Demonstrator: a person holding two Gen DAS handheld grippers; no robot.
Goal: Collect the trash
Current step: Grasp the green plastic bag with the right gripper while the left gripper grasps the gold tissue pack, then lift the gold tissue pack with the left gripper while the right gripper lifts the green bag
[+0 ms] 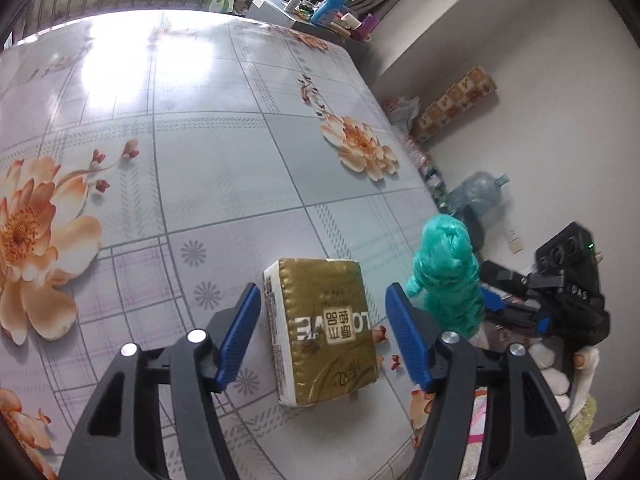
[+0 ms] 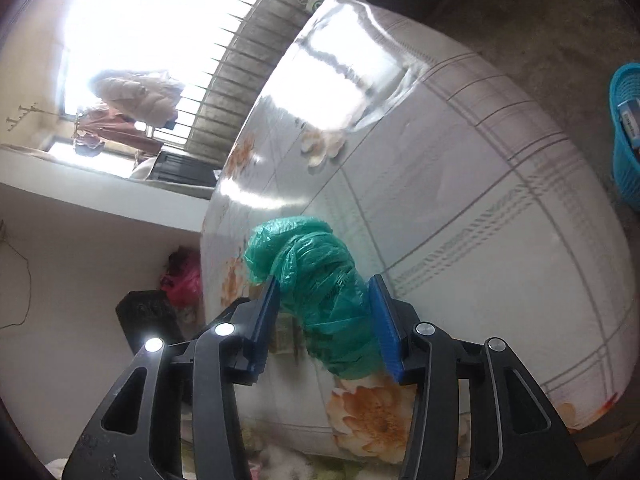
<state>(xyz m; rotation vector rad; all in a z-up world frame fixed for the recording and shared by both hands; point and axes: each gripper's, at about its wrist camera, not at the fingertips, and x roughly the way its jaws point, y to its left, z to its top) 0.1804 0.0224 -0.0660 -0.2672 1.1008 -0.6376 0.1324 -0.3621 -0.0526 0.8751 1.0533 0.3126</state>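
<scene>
Left wrist view alone shows the gold tissue pack lying flat on the flowered table, between the wide-spread blue fingers of the left gripper, neither finger touching it. Just right of that gripper, the right gripper holds a crumpled green plastic bag at the table edge. Right wrist view shows the grip itself: right gripper rolled sideways, fingers clamped on the green plastic bag, with a blue basket on the floor far right.
</scene>
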